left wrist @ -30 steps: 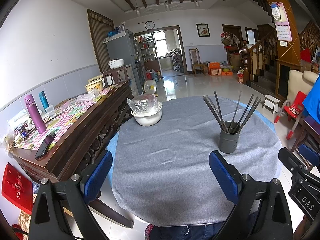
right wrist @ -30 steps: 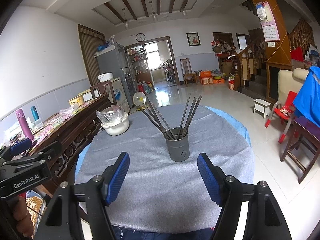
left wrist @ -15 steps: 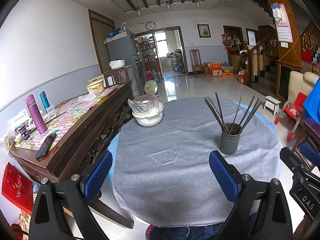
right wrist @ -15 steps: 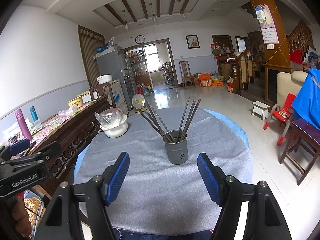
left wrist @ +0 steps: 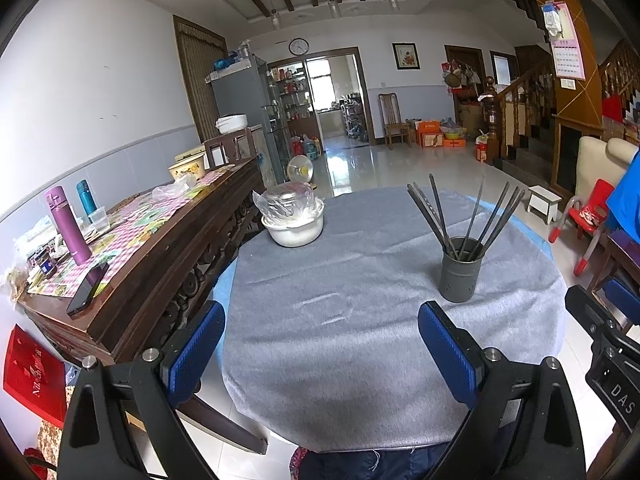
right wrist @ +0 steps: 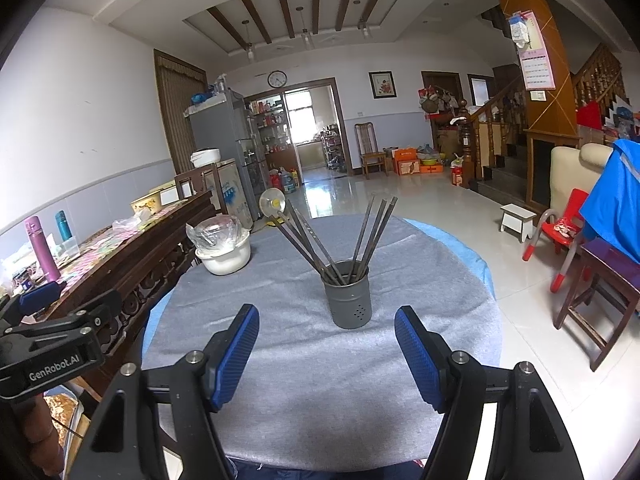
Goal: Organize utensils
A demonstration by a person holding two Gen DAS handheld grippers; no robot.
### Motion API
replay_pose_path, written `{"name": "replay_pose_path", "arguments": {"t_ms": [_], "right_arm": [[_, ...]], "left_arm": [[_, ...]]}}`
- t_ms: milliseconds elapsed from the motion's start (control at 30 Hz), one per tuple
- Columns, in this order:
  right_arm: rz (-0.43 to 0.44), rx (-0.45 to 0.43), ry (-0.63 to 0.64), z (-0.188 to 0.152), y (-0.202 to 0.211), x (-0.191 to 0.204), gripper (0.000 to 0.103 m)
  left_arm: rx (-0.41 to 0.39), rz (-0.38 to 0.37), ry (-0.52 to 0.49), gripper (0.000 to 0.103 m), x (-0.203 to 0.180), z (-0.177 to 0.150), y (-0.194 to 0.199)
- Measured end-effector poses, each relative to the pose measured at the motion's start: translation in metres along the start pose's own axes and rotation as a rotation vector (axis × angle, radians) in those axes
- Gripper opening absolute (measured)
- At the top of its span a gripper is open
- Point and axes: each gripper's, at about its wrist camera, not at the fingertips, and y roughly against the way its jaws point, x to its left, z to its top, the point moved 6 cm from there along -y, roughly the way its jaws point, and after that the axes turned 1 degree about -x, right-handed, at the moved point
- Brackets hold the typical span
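Observation:
A dark grey metal holder (left wrist: 459,269) stands on the round table with the grey cloth (left wrist: 360,280), right of centre. Several dark chopsticks (left wrist: 460,212) stand fanned out in it. The holder also shows in the right wrist view (right wrist: 347,295), with the chopsticks (right wrist: 340,236) leaning left and right. My left gripper (left wrist: 322,354) is open and empty over the table's near edge. My right gripper (right wrist: 327,354) is open and empty, a short way in front of the holder. Part of the right gripper (left wrist: 608,332) shows at the left view's right edge.
A white bowl covered with plastic film (left wrist: 294,216) sits at the table's far left. A dark wooden sideboard (left wrist: 160,240) with bottles and a phone stands left of the table. A wooden chair (right wrist: 600,292) and a red child's chair (right wrist: 560,236) stand to the right.
Both grippers have drawn back and up slightly from the table; the holder looks a little farther off in the right wrist view. Nothing on the table has moved.

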Motion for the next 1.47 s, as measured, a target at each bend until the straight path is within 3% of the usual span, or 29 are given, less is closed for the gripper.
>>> {"name": "replay_pose_path", "arguments": {"t_ms": [300,800,1233,1367,1467], "right_arm": [[-0.038,-0.002,-0.005,0.006,-0.014,-0.012,0.074],[-0.023,0.028,0.032,0.021,-0.053,-0.010,0.074],[-0.026,0.060,-0.012,0.038,-0.089,-0.026,0.074],[-0.040,0.068,-0.022,0.040,-0.104,-0.032,0.074],[-0.078,0.087,-0.022,0.035,-0.124,-0.045,0.074]], "left_arm": [[0.032,-0.003,0.004,0.097,-0.004,-0.002,-0.018],[0.092,0.022,0.048,0.097,-0.007,0.007,-0.053],[0.127,0.026,0.036,0.097,-0.015,0.023,-0.084],[0.134,0.016,0.029,0.097,-0.019,0.024,-0.100],[0.169,-0.047,0.053,0.097,-0.019,0.017,-0.125]]}}
